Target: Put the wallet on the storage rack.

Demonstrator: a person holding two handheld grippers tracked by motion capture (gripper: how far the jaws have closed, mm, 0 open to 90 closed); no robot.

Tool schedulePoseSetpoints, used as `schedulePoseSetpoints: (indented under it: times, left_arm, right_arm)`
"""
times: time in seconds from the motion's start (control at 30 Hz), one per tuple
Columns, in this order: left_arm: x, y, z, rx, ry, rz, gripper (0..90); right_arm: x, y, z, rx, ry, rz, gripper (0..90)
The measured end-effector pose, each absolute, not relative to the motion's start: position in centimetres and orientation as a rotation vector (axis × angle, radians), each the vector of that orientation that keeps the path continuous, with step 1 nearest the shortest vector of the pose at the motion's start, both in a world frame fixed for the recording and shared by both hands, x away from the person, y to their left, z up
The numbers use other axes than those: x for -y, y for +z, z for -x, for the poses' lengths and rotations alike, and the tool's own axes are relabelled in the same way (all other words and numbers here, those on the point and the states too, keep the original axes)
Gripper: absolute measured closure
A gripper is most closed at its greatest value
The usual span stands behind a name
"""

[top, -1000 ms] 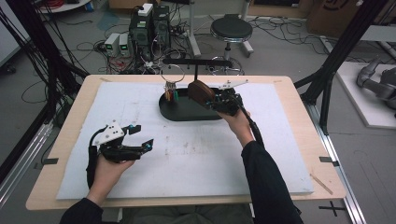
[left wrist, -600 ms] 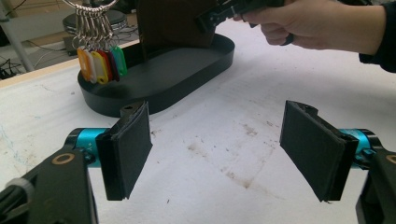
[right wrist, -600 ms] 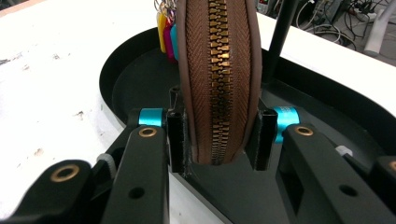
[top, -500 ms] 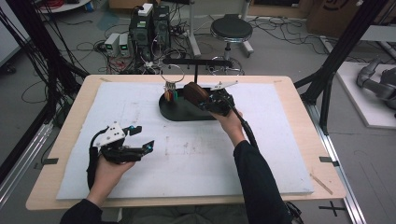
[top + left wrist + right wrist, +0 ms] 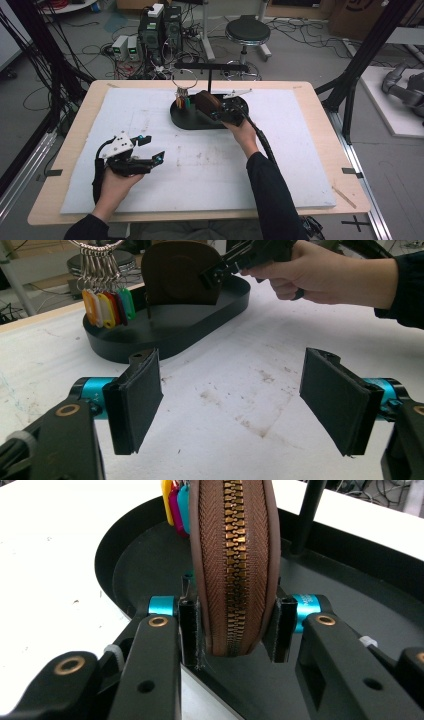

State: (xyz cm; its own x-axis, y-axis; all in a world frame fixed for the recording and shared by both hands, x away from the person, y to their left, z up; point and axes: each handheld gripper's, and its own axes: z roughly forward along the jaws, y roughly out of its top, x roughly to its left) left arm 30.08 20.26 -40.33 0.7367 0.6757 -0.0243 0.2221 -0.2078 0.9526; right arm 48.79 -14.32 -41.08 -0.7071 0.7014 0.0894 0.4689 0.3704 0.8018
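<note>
A brown zip pouch (image 5: 232, 555) stands on edge, zipper facing me, between the pads of my right gripper (image 5: 234, 630), which is shut on its lower sides. In the high view the right gripper (image 5: 220, 111) holds the pouch (image 5: 206, 104) over the black oval tray (image 5: 186, 120) at the table's far middle. A key ring with coloured tags (image 5: 183, 100) hangs at the tray's left end. My left gripper (image 5: 150, 150) rests low at the near left, jaws wide apart with nothing between them. The left gripper view shows its open jaws (image 5: 235, 405) facing the tray (image 5: 165, 335) and the pouch (image 5: 175, 272).
A white mat (image 5: 200, 170) covers the wooden table. A black post with a crossbar (image 5: 210, 66) rises from the tray behind the pouch. A stool (image 5: 247, 31) and computer boxes stand on the floor beyond the far edge.
My right gripper has carried the pouch a little left and down toward the tray. The left hand has kept still.
</note>
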Motion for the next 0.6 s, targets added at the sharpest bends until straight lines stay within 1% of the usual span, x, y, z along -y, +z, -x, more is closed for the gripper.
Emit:
schedulePoseSetpoints:
  times: [0.6]
  left_arm:
    - [-20.2,-40.4,-30.1,-0.699,0.473,-1.777,24.7]
  right_arm:
    - [15.0,-42.3,-49.4,-2.368,1.131,-1.125,66.4]
